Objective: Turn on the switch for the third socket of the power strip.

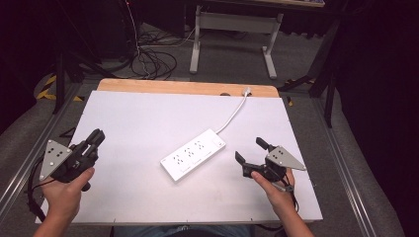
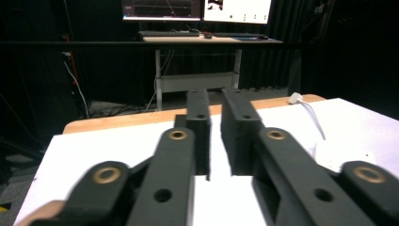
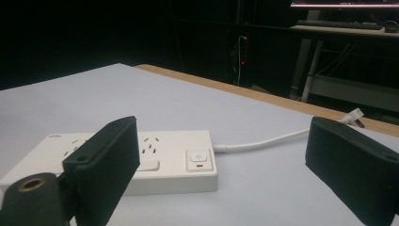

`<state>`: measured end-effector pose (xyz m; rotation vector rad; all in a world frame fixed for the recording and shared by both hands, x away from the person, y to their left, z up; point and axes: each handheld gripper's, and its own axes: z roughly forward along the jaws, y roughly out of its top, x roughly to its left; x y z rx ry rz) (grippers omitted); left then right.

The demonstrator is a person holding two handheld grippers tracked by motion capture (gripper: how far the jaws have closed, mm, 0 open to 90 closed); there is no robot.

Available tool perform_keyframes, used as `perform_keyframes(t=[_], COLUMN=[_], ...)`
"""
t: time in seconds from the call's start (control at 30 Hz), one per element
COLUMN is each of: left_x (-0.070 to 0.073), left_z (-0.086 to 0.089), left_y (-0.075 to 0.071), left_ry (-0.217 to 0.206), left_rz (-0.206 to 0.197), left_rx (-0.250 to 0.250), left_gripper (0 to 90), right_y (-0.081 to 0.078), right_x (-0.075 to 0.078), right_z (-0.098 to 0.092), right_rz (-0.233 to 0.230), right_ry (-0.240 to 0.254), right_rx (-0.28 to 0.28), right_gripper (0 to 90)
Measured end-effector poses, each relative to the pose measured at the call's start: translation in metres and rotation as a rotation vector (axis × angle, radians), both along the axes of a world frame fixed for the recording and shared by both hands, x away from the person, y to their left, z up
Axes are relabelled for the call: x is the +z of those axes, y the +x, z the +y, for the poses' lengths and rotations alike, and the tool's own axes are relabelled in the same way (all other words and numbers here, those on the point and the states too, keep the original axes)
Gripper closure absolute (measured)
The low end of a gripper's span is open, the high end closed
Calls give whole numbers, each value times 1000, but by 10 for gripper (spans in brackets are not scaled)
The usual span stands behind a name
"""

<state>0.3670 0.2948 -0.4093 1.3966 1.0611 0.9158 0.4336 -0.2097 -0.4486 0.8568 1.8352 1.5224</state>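
A white power strip (image 1: 193, 153) is seen lying flat near the middle of the white table (image 1: 148, 118), set at a slant, its cable (image 1: 236, 112) running off toward the far wooden edge, where the plug (image 1: 247, 91) rests. The left tool (image 1: 95, 138) is held above the table's left side, well apart from the strip; a narrow gap is noted between its jaws in the left gripper view, with nothing between them. The right tool (image 1: 251, 150) is held just right of the strip's switch end, near it but not touching; its jaws are spread wide and empty. In the right gripper view the strip's rocker switch (image 3: 199, 160) with a red mark is seen between the two jaws, farther off, beside the rows of sockets. Each tool is gripped by a hand coming in from the near edge.
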Motion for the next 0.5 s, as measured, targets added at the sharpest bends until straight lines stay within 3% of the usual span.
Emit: perform_keyframes(t=[0.17, 0.23, 0.5], left_x=[0, 0, 0], left_z=[0, 1, 3], left_y=[1, 1, 2], left_ry=[-2, -5, 0], left_rz=[9, 15, 27], left_rx=[23, 31, 32], left_gripper=[695, 603, 472], right_y=[0, 0, 0], right_x=[0, 0, 0], right_z=[0, 0, 0], right_rz=[0, -2, -2], right_ry=[1, -2, -3], right_rx=[1, 0, 0], right_gripper=[107, 107, 107])
